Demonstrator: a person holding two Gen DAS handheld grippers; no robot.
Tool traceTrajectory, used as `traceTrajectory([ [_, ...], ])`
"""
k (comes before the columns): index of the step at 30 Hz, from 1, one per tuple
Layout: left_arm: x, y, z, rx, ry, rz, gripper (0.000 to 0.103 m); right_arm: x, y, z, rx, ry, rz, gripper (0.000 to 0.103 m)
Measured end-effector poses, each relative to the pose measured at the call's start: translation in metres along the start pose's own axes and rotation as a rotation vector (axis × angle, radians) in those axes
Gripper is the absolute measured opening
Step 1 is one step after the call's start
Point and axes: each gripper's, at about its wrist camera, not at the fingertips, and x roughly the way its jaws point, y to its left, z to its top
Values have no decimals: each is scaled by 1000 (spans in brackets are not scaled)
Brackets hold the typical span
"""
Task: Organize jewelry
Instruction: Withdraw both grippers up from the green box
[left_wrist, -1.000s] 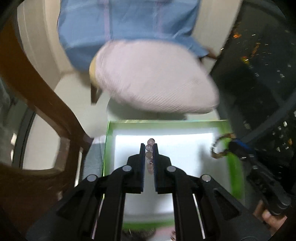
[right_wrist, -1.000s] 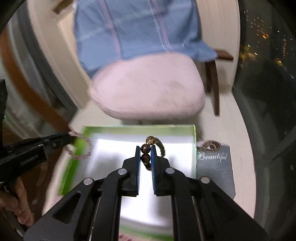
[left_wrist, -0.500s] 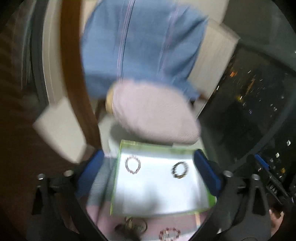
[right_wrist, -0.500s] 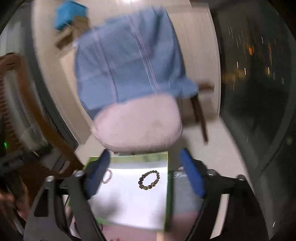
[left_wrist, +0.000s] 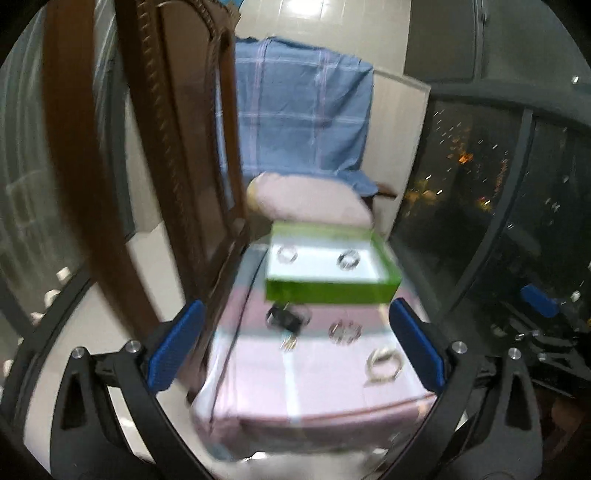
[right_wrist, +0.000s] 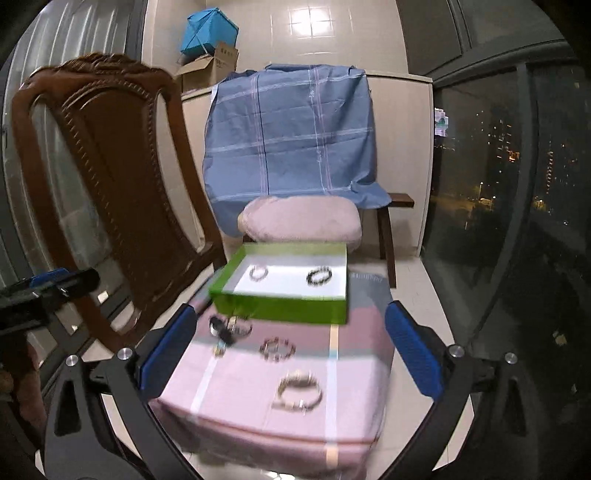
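A green box (right_wrist: 325, 306) with a white floor stands at the far end of a pink cloth-covered table (right_wrist: 236, 391). In it lie a pale bead bracelet (right_wrist: 258, 273) on the left and a dark bead bracelet (right_wrist: 318, 276) on the right; both also show in the left wrist view, pale (left_wrist: 287, 254) and dark (left_wrist: 348, 259). On the cloth in front lie a dark watch-like piece (right_wrist: 225, 329), a dark bead bracelet (right_wrist: 277, 348) and a pale bangle (right_wrist: 298, 392). My right gripper (right_wrist: 288, 358) and my left gripper (left_wrist: 293, 343) are both wide open, empty, pulled back above the table's near end.
A carved brown wooden chair (right_wrist: 110, 192) stands to the left of the table. Behind the box is a chair with a pink cushion (right_wrist: 301, 221) and a blue cloth (right_wrist: 291, 136) over its back. Dark windows (right_wrist: 487, 192) run along the right.
Both grippers opened, left the pale and dark bracelets lying in the green box, and pulled back and up away from the box.
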Motion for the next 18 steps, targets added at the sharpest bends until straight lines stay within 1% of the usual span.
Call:
traceTrajectory([
  [2, -8, -3, -20, 19, 3, 14, 99, -15, 6, -18, 21, -9, 29, 100],
  [4, -13, -3, -36, 17, 19, 30, 99, -26, 11, -36, 31, -14, 38, 100],
  [7, -16, -4, -48, 14, 53, 13, 99, -35, 16, -52, 33, 11, 45, 100],
  [11, -25, -8, -47, 21, 44, 1, 99, -45, 15, -57, 36, 5, 42, 100],
  [13, -27, -10, -47, 23, 40, -9, 99, -50, 15, -53, 34, -8, 35, 100],
  [18, -26, -11, -47, 24, 37, -17, 99, -54, 17, -54, 30, -22, 31, 100],
])
